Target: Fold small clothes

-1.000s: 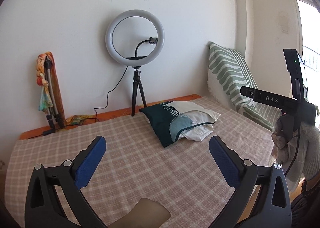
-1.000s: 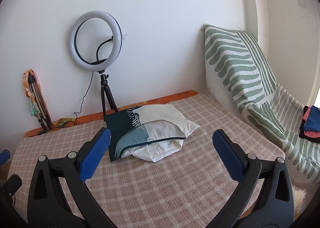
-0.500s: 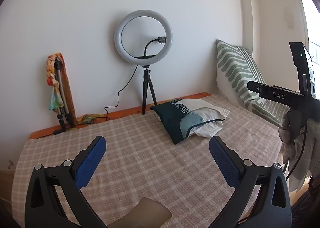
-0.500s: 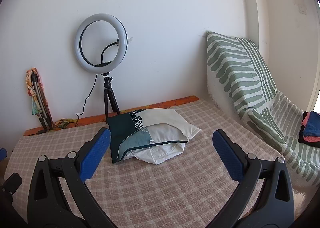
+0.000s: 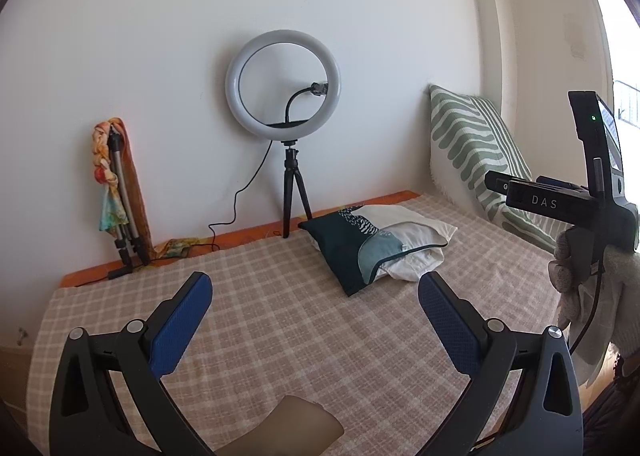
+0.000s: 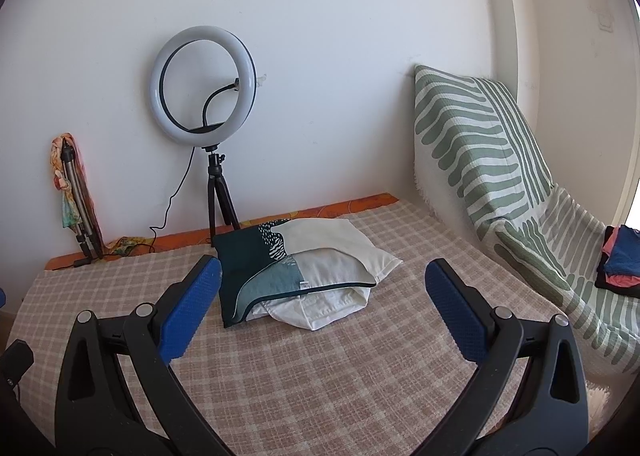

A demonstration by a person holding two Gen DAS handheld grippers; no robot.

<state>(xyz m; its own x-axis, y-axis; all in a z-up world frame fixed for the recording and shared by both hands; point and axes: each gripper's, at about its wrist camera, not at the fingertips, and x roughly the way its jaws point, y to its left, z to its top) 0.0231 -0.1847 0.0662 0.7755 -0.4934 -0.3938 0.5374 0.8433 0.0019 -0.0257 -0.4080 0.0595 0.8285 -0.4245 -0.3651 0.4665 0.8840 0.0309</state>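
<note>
My left gripper [image 5: 316, 320] hangs over the checked bedspread [image 5: 280, 320] with its blue pads [image 5: 180, 330] spread wide and nothing between them. My right gripper [image 6: 322, 308] hangs the same way, pads [image 6: 190, 306] far apart and bare.

From the right wrist view, the pillow [image 6: 296, 260] lies at about 12 o'clock, just past the fingertips. It wears a dark teal and cream cover, and a white cloth [image 6: 320, 306] sticks out from under its near edge. In the left wrist view that pillow [image 5: 372, 242] sits at 1 o'clock, near the right fingertip.

The clothes [image 6: 620, 258], a small stack of blue, coral and black pieces, rest at 3 o'clock in the right view, on the green striped throw [image 6: 500, 160] that drapes down from the wall. They are well apart from both grippers, and I cannot tell whether they are folded.

A ring light [image 5: 283, 83] on a small black tripod stands at 12 o'clock against the white wall [image 5: 200, 16], its cable trailing to 10 o'clock. A folded tripod [image 5: 120, 192] wrapped in a colourful scarf leans there. At 3 o'clock in the left view, my gloved right hand [image 5: 576, 272] grips the handle of the other rig. A tan shape [image 5: 292, 432] shows at 6 o'clock; I cannot tell what it is.
</note>
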